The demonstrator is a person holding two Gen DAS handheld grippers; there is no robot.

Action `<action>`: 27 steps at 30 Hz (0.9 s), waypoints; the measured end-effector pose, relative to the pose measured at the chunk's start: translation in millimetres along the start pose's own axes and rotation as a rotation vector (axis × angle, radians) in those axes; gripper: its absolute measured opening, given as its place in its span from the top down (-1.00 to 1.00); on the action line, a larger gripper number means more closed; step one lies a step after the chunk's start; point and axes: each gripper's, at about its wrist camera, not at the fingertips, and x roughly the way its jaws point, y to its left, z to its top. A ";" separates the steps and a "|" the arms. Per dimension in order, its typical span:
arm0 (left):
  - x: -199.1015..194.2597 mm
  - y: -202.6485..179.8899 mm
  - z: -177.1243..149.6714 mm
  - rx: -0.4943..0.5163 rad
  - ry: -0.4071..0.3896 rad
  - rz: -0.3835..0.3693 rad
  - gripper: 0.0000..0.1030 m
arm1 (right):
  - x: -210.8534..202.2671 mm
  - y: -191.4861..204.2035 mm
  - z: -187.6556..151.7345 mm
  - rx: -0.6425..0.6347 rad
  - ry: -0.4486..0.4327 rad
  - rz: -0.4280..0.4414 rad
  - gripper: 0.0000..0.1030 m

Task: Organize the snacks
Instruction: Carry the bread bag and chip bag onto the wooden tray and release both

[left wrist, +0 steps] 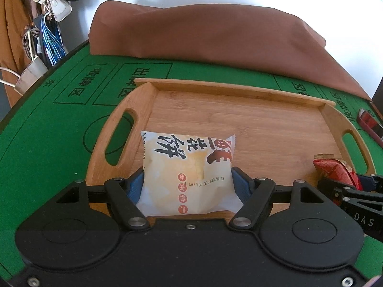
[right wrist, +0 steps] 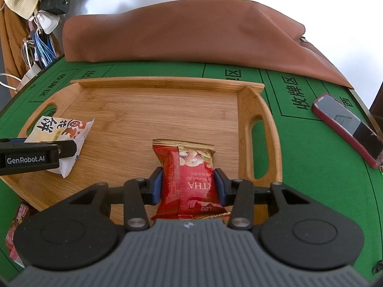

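A wooden tray [left wrist: 239,110] with two handles lies on the green table; it also shows in the right wrist view [right wrist: 148,105]. My left gripper [left wrist: 188,184] is shut on a cream flower-cake packet [left wrist: 186,167], held over the tray's left near part. The packet also shows in the right wrist view [right wrist: 59,131], with the left gripper [right wrist: 36,155] on it. My right gripper [right wrist: 189,186] is shut on a red snack packet [right wrist: 189,177] over the tray's right near part. The red packet [left wrist: 335,169] and the right gripper [left wrist: 354,189] show at the right of the left wrist view.
A brown cloth-covered heap [right wrist: 191,31] lies along the table's far side. A phone in a red case [right wrist: 349,126] lies right of the tray. More snack packets [right wrist: 14,234] sit at the near left. Bags, a hat and cables [left wrist: 43,24] hang at far left.
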 end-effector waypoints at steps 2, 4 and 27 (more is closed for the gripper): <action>-0.2 -0.2 -0.7 0.002 -0.001 -0.001 -0.42 | 0.1 -0.3 -0.1 0.000 0.000 0.001 0.06; -0.4 0.4 -0.9 0.000 -0.001 -0.004 -0.42 | -0.1 -0.1 -0.1 0.001 0.000 0.001 0.06; -7.0 1.9 -2.0 0.004 0.001 -0.021 -0.90 | -2.1 -3.9 -1.5 0.017 0.012 0.044 -0.45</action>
